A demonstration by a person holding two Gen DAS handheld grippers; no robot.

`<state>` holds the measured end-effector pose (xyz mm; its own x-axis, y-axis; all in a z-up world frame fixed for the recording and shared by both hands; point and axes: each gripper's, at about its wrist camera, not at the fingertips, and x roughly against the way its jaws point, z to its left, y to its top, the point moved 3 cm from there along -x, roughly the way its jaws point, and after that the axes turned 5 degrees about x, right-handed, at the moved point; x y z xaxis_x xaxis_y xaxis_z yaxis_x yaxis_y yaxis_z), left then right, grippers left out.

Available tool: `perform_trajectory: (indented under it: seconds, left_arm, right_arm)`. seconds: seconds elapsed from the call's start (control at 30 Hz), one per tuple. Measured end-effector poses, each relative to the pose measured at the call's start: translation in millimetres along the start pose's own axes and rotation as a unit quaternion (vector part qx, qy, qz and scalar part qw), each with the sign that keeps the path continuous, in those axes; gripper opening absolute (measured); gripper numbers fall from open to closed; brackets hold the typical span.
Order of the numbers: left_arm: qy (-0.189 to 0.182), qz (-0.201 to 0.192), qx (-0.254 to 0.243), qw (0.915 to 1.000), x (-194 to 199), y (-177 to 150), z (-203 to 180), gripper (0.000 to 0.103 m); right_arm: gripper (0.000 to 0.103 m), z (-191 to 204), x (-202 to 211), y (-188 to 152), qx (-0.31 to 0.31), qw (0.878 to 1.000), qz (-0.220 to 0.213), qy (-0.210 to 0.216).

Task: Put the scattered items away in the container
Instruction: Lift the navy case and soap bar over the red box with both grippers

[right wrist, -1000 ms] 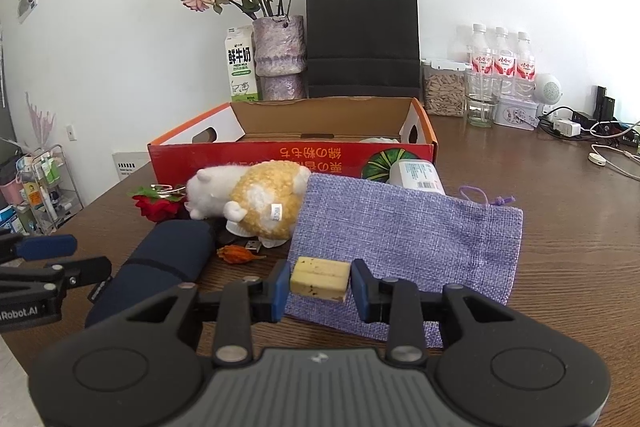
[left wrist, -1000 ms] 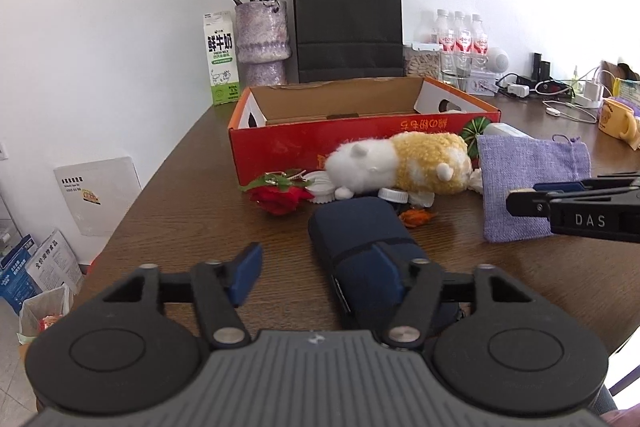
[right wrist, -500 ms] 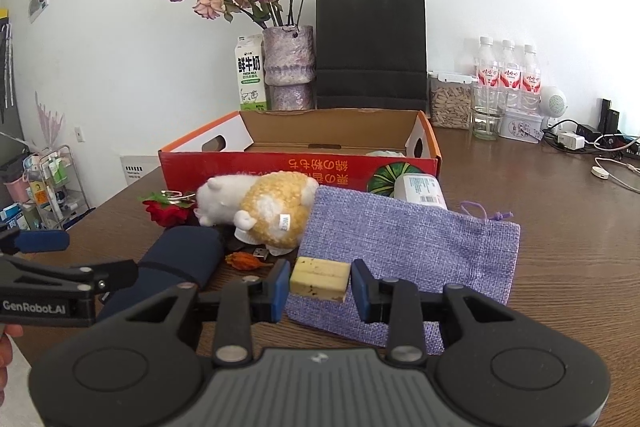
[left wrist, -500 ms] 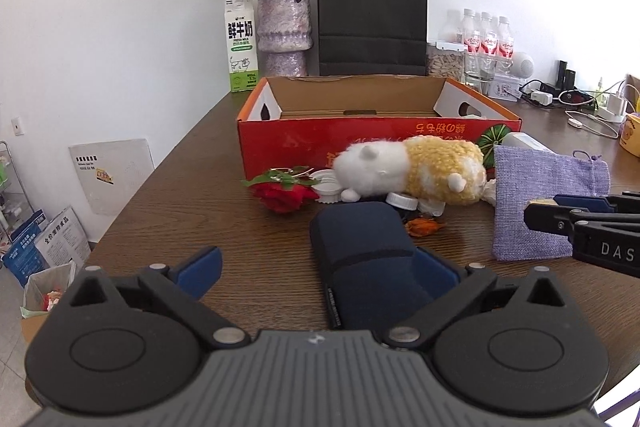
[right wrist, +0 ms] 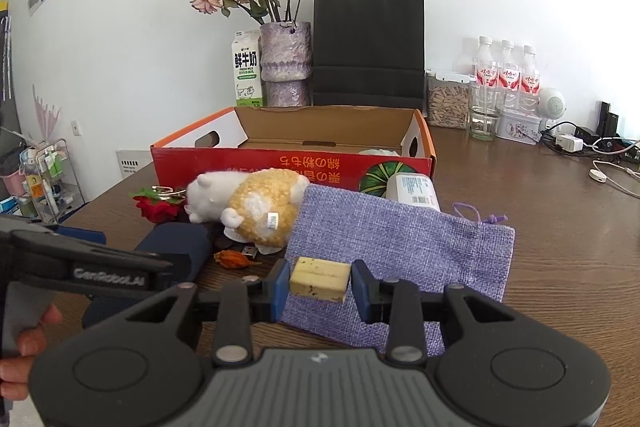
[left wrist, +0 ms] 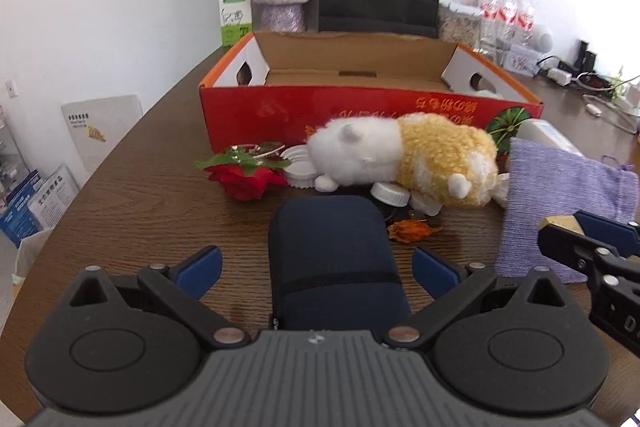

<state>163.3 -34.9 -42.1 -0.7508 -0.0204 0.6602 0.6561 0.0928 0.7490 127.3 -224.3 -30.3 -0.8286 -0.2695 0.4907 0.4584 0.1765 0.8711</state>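
My left gripper (left wrist: pixel 318 269) is wide open, one blue pad on each side of the near end of a navy zip case (left wrist: pixel 332 259) lying on the table; the pads do not touch it. My right gripper (right wrist: pixel 320 285) is shut on a small yellowish block (right wrist: pixel 320 279), held above a purple cloth pouch (right wrist: pixel 400 239). Behind stands the open red cardboard box (left wrist: pixel 360 107). Against its front lie a white-and-yellow plush toy (left wrist: pixel 400 155), a red rose (left wrist: pixel 248 179), white caps (left wrist: pixel 390 193) and a dried orange flower (left wrist: pixel 412 230).
A white bottle (right wrist: pixel 412 189) lies between the pouch and the box. Behind the box stand a milk carton (right wrist: pixel 247 75), a vase of dried roses (right wrist: pixel 285 63) and a black paper bag (right wrist: pixel 368 43). Water bottles (right wrist: pixel 506 75) and cables (right wrist: pixel 600 163) crowd the back right.
The left gripper's jaws have spread from partly open to wide. It has moved forward and sideways, so the navy case now sits centred between its pads. The right gripper has held still.
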Motion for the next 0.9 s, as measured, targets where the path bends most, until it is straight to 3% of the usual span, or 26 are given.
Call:
perform_trajectory:
  seconds: [0.23, 0.3, 0.37, 0.43, 0.9]
  left_arm:
    - [0.017, 0.043, 0.001, 0.9989, -22, -4, -4, 0.103]
    - [0.011, 0.036, 0.005, 0.9993, -23, -6, -2, 0.102]
    - [0.000, 0.032, -0.001, 0.9995, -19, -4, -3, 0.078]
    - [-0.002, 0.033, -0.008, 0.9994, -16, -2, -5, 0.073]
    - [-0.033, -0.010, 0.013, 0.9993, 6, -6, 5, 0.069]
  right_arm:
    - [0.032, 0, -10, -1, -0.003, 1.000, 0.014, 0.012]
    - [0.032, 0, -13, -2, -0.002, 1.000, 0.019, 0.015]
    - [0.032, 1, -14, -3, -0.002, 1.000, 0.023, 0.018]
    - [0.032, 1, -15, -3, -0.003, 0.999, 0.026, 0.021]
    - [0.032, 4, -8, 2, -0.006, 1.000, 0.008, 0.028]
